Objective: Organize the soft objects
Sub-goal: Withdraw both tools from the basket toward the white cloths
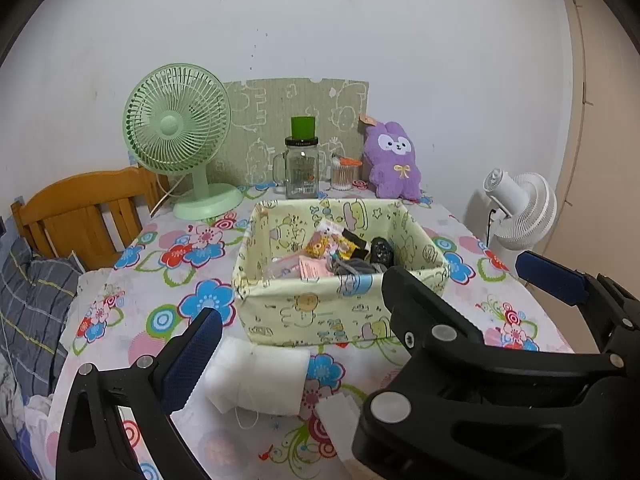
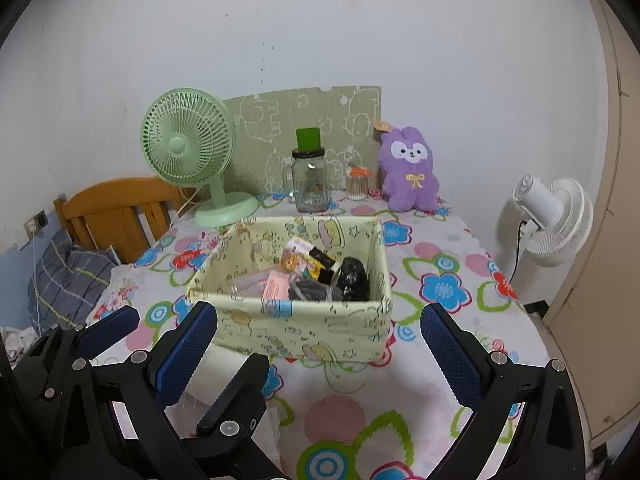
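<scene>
Left wrist view: a table (image 1: 132, 312) covered in a bright flower-print cloth, seen along the left gripper (image 1: 360, 360). Its jaws are open, with blue pads, and nothing is held between them. A white foam piece (image 1: 256, 380) wrapped with thread lies on the table between the jaws, touching the left pad. Just beyond it stands a pale yellow fabric basket (image 1: 320, 316) printed with cartoon figures, holding a jumble of small packets and dark items. The right gripper (image 1: 468, 276) crosses the near right, its jaws open and empty over the basket's right corner. At the far edge, against the wall, stand a green desk fan (image 1: 180, 136) on the left, a glass jar (image 1: 302, 168) with a green top in the middle, a small cup of cotton swabs (image 1: 344, 174), and a purple plush bunny (image 1: 394, 160) on the right. A white fan (image 1: 520, 208) stands past the table's right side.
</scene>
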`<action>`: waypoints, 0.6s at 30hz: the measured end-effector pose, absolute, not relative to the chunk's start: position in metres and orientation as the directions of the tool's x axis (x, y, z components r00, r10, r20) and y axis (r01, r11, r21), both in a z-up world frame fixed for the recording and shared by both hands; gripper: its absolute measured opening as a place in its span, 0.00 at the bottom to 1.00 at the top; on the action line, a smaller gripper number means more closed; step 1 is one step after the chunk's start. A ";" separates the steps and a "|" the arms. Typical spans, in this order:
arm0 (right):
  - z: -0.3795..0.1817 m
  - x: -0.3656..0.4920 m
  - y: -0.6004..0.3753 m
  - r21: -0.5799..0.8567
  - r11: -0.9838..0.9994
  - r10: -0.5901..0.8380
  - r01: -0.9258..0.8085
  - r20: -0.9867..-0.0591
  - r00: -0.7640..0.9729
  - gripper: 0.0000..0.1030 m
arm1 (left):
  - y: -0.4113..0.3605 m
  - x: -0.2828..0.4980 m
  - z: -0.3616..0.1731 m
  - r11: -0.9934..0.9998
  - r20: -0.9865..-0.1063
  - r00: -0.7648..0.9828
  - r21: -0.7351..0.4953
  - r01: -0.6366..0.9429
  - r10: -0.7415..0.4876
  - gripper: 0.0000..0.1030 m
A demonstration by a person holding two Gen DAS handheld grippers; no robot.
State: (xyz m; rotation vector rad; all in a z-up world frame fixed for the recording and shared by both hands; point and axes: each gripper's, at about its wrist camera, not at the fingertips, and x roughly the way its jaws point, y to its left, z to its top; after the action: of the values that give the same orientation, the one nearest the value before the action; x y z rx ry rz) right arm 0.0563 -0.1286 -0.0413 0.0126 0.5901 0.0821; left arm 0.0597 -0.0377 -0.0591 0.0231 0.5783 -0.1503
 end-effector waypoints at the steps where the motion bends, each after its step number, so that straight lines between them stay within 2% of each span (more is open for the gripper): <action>1: -0.043 0.055 -0.129 0.035 0.997 0.080 -0.073 -0.556 0.827 1.00 | -0.037 0.058 -0.061 0.989 -0.548 0.826 -0.021 0.148 -0.135 1.00; 18: -0.070 0.035 -0.126 0.046 0.996 0.093 -0.082 -0.580 0.809 1.00 | -0.037 0.041 -0.082 0.985 -0.556 0.820 0.014 0.173 -0.136 1.00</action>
State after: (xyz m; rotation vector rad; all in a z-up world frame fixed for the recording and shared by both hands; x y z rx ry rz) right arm 0.0346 -0.1261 -0.0698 0.0196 0.6213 0.0935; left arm 0.0406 -0.0373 -0.0821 0.0650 0.5871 -0.1649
